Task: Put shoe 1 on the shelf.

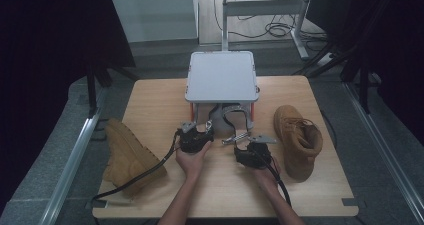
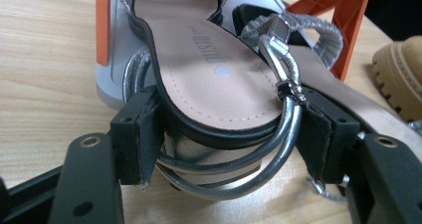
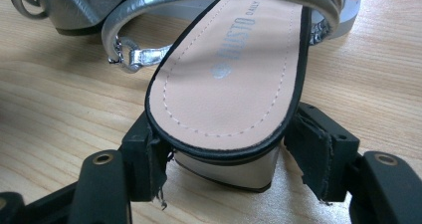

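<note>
**Both grippers at the heels of a pair of silver sandals, under the shoe rack**

Wooden table (image 1: 150,100), high view. Grey-topped shoe rack (image 1: 221,75) with orange legs (image 2: 103,25) at the far middle. Two silver-strapped sandals tucked beneath its shelf, heels toward the person. Tan boot (image 1: 297,140) upright at the right, second tan boot (image 1: 125,155) on its side at the left edge, both well apart from the work.

Left gripper (image 1: 196,135): jaws wide, one pad on each side of the heel of the left sandal (image 2: 209,69). Left pad against the black sole edge, right pad against the looped silver ankle strap (image 2: 278,134) and buckle. Read as grasping the sandal's heel, straps caught in the bite; probably deliberate, so the loose strap travels with the shoe rather than snagging on a rack leg.

Right gripper (image 1: 248,146): jaws likewise wide, straddling the heel of the right sandal (image 3: 229,79). Left pad touching the sole rim; a sliver of gap possible at the right pad, so contact there uncertain. Judged as clasping or about to, not firmly settled. Strap ring (image 3: 124,52) hanging free off to the side.

Heel-first hold sensible: block heel the stiffest, widest part, and the only end reachable from the open front of the rack. Likely step in hand: drawing the pair out from under the shelf, or seating them there. Risk: buckle slipping under the left pad.
</note>
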`<state>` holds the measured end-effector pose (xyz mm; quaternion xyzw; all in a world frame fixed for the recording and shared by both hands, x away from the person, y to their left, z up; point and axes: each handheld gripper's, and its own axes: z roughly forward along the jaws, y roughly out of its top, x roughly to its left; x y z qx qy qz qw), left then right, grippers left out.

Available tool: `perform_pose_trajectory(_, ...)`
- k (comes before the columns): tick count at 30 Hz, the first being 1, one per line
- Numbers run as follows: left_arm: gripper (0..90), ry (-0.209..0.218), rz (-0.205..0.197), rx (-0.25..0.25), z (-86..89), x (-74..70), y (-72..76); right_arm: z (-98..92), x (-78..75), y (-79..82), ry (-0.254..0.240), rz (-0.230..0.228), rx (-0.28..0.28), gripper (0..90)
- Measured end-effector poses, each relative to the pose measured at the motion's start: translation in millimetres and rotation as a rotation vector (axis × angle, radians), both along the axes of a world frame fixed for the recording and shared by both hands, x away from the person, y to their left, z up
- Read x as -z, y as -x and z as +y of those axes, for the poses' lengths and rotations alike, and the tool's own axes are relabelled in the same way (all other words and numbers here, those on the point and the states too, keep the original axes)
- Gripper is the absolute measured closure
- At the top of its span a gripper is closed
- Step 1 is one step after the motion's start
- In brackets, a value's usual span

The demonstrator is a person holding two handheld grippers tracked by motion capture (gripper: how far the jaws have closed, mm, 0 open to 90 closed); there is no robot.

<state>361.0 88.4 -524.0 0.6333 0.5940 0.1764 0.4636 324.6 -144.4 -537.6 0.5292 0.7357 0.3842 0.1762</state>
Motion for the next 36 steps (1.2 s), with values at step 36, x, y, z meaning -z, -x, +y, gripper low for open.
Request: perform_pose_trajectory(36,33.7,0.012,-0.01,-0.047,-4.1,-2.6,-32.0,-0.8,1.0,0.5,-0.006,-0.006,0.001,36.4)
